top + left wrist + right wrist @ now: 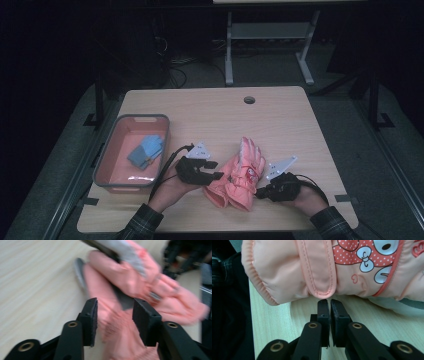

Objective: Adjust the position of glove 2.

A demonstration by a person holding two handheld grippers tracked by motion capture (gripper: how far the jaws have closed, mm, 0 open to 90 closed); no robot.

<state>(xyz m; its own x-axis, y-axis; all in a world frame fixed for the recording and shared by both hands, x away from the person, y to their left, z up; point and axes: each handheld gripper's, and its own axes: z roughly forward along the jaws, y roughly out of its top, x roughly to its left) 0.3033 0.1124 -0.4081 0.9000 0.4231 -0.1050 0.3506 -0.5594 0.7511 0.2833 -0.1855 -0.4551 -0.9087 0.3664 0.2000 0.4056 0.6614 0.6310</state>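
Dim floor and a pale metal table frame lie beyond the light wooden table (280, 115), and everything below is placed from the pair of puffy salmon-pink winter gloves (241, 175) lying near the table's front edge. The gloves rest one on the other with their long axis running from the cuffs at the person's side to the fingertips pointing away, tilted slightly right. The left gripper (216, 170) sits just left of the gloves at cuff height, pointing in at them; in the left gripper view its jaws stand partly apart, roughly halfway, with pink fabric (117, 322) between them, and the blur makes it hard to say whether the pads touch it, though they do not seem to squeeze. The right gripper (260, 193) lies just right of the cuffs, and in the right gripper view its jaws are all but closed on nothing, tips just short of the stitched cuff strap (322, 270), which looks slightly nearer than anything the left can reach. The cuffs seem to be the next hold. Well left of the gloves stands a grey-rimmed pink plastic bin (105, 160) holding blue folded gloves (146, 151); bare wood stretches beyond the fingertips, while the front edge is close.
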